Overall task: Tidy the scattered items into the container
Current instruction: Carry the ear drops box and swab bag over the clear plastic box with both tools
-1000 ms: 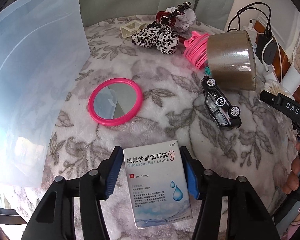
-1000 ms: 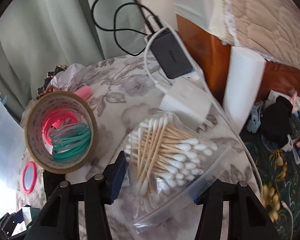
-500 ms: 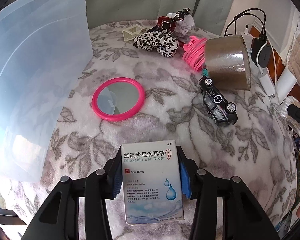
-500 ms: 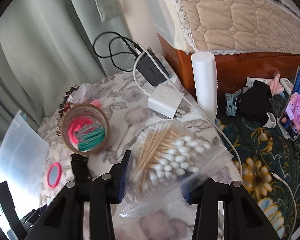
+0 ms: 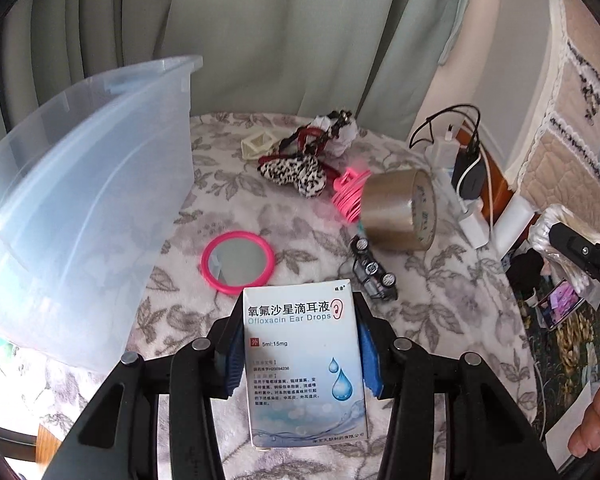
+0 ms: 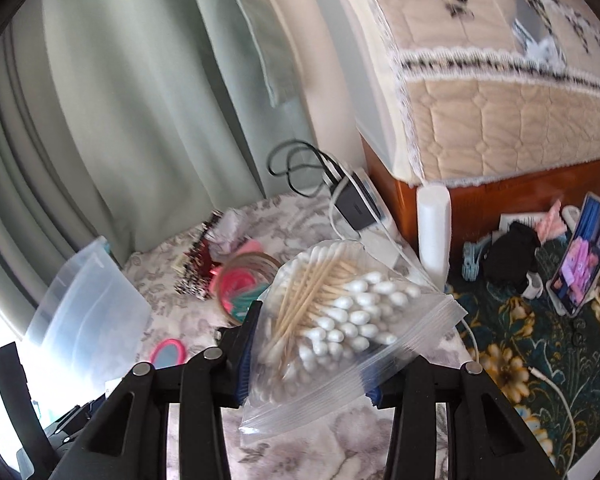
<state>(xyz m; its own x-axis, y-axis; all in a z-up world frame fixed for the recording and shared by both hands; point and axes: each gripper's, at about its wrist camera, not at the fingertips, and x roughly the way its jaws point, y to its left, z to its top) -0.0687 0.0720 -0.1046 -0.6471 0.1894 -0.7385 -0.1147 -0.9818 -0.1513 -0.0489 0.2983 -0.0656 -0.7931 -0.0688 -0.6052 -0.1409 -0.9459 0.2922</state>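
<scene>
My left gripper (image 5: 298,344) is shut on a white and blue ear drops box (image 5: 304,360) and holds it above the floral table. The clear plastic container (image 5: 80,216) stands to its left; it also shows in the right wrist view (image 6: 84,312). My right gripper (image 6: 312,344) is shut on a clear zip bag of cotton swabs (image 6: 340,320), lifted above the table's right side. On the table lie a pink round mirror (image 5: 238,262), a black toy car (image 5: 374,274), a brown tape roll (image 5: 400,210), pink hair ties (image 5: 350,196) and a leopard-print hair bow (image 5: 296,174).
Chargers and cables (image 5: 464,168) sit at the table's far right edge. A white cylinder (image 6: 434,232) stands beside the wooden bed frame (image 6: 500,196). A phone (image 6: 584,264) and dark clutter lie on the floral carpet. Curtains hang behind the table.
Both grippers have risen and pulled back with their loads. The box and the swab bag are higher above the table, and more of the room shows.
</scene>
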